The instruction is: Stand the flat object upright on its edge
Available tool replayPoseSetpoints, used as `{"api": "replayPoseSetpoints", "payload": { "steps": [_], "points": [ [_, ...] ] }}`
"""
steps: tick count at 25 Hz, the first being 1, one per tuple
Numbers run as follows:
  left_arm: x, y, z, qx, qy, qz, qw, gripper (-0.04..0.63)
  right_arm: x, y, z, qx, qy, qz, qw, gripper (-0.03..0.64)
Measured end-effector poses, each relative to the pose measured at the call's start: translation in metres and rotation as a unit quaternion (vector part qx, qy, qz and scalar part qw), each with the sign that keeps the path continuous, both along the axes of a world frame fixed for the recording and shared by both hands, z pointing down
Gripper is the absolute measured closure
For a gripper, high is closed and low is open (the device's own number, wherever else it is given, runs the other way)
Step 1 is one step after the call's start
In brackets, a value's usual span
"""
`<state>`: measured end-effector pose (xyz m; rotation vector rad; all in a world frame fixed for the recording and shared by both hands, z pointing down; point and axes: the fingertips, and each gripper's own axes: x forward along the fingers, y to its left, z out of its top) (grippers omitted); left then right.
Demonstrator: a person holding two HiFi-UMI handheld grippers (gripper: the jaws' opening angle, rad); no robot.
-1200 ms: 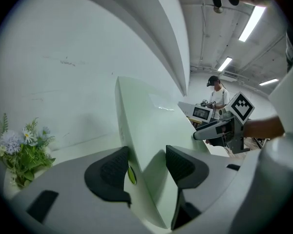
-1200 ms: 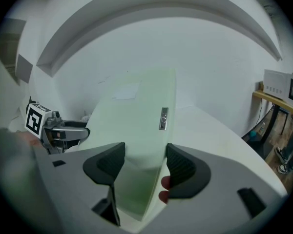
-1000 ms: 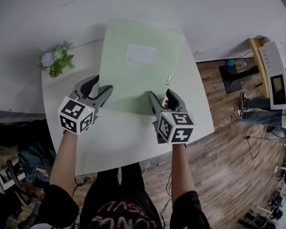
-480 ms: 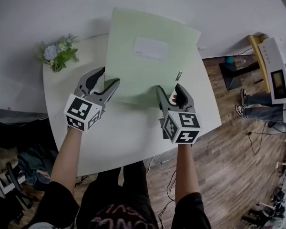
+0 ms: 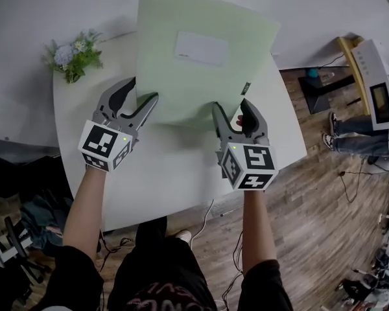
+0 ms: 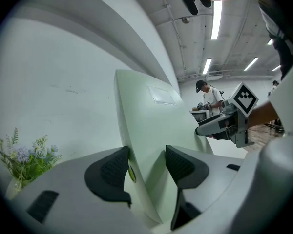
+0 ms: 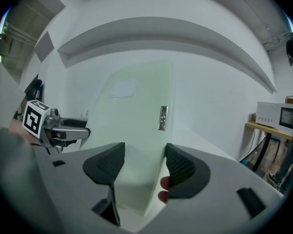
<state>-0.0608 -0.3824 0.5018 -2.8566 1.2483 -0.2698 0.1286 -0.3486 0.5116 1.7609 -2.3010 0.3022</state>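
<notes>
A pale green flat rectangular board (image 5: 194,83) is raised steeply at the far half of the white round-cornered worktop (image 5: 175,173), its top leaning away from the person and its lower edge down at the worktop surface (whether that edge truly rests there cannot be settled); a white rectangular label (image 5: 201,47) sits high on its near face, and a small narrow tag (image 5: 246,88) lies beside its right edge. The left hand-held gripper (image 5: 142,91) straddles the board's lower left corner; in the left gripper view (image 6: 146,152) its jaws stand apart with the thin board (image 6: 156,126) passing between them, the left pad touching the board's edge and the right pad clear of the face, so it is released, not clenched. The right hand-held gripper (image 5: 232,105) straddles the lower right part; in the right gripper view (image 7: 144,150) its jaws are likewise spread, the board (image 7: 132,130) between them, its edge just beside the right pad. A small bunch of pale blue and white flowers with green leaves (image 5: 74,57) stands at the worktop's far left corner, well apart from the board; a white box-shaped appliance (image 5: 376,102) sits off to the right above the wooden plank floor (image 5: 324,225).
</notes>
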Motion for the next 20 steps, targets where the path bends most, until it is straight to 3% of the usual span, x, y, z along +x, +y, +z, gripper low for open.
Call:
{"api": "replayPoseSetpoints", "payload": {
  "steps": [7, 20],
  "points": [
    [-0.004, 0.022, 0.001, 0.021, -0.015, -0.009, 0.9996, 0.344, -0.004, 0.023, 0.0, 0.02, 0.008, -0.005, 1.0, 0.35],
    [-0.008, 0.043, 0.007, 0.022, -0.037, -0.023, 0.9988, 0.347, -0.008, 0.044, 0.003, 0.037, 0.007, -0.01, 0.999, 0.351]
  ]
}}
